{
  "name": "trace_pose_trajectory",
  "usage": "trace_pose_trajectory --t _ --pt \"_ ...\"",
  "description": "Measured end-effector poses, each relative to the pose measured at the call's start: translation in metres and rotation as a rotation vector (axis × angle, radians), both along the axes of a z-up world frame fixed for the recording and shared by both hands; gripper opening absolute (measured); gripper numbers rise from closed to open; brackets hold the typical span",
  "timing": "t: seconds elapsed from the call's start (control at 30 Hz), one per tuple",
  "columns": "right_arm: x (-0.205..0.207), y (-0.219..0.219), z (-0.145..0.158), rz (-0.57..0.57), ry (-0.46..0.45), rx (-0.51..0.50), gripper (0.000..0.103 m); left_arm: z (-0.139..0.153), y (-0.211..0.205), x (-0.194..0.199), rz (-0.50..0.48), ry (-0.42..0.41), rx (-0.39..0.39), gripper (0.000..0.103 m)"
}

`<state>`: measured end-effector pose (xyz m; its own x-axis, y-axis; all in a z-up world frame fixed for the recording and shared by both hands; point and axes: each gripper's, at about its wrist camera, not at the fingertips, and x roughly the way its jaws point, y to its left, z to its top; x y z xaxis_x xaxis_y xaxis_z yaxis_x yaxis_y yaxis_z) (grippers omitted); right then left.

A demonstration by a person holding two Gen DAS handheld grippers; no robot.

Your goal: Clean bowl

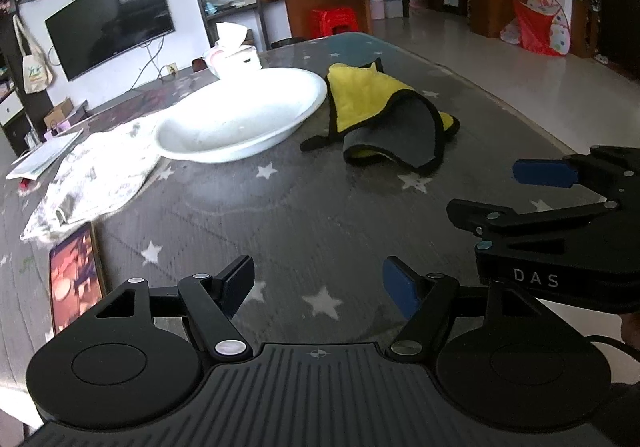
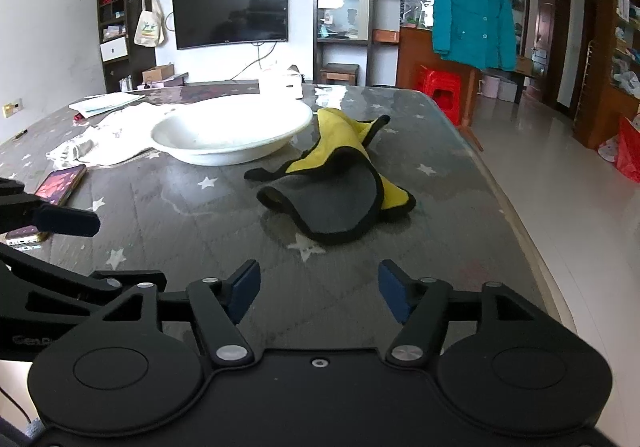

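A big white bowl [image 1: 240, 119] sits on the gray table [image 1: 320, 215] with white stars. From the left gripper [image 1: 318, 289], the bowl is at about eleven o'clock, well apart from it. A yellow and gray cloth [image 1: 384, 119] lies just beside the bowl, at about one o'clock from this gripper. The left gripper's jaws stand wide, with nothing between them.

The right gripper [image 2: 319, 291] hangs over the table too. Its jaws are also wide and hold nothing. From it, the cloth [image 2: 340, 187] is near, at twelve o'clock, and the bowl [image 2: 232, 131] is farther off at eleven o'clock. A phone [image 2: 60, 185] lies at about ten o'clock.
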<state>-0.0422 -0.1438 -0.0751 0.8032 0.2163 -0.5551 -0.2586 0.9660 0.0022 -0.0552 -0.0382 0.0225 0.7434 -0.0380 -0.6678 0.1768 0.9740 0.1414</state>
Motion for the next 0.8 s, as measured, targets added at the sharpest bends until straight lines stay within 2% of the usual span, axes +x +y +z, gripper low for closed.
trace_pose_trajectory --t 0.27,0.67,0.8 --pt "-0.018 -0.005 -0.001 -0.009 -0.008 -0.005 0.071 -0.001 -0.004 -0.011 0.013 0.005 -0.007 0.072" --pt "-0.013 -0.005 -0.003 0.008 0.002 0.002 0.071 -0.006 -0.001 -0.005 0.023 0.035 -0.024 0.072" --pt "-0.006 -0.006 -0.005 0.009 0.008 0.01 0.076 -0.006 -0.001 0.0 0.032 0.032 -0.011 0.072"
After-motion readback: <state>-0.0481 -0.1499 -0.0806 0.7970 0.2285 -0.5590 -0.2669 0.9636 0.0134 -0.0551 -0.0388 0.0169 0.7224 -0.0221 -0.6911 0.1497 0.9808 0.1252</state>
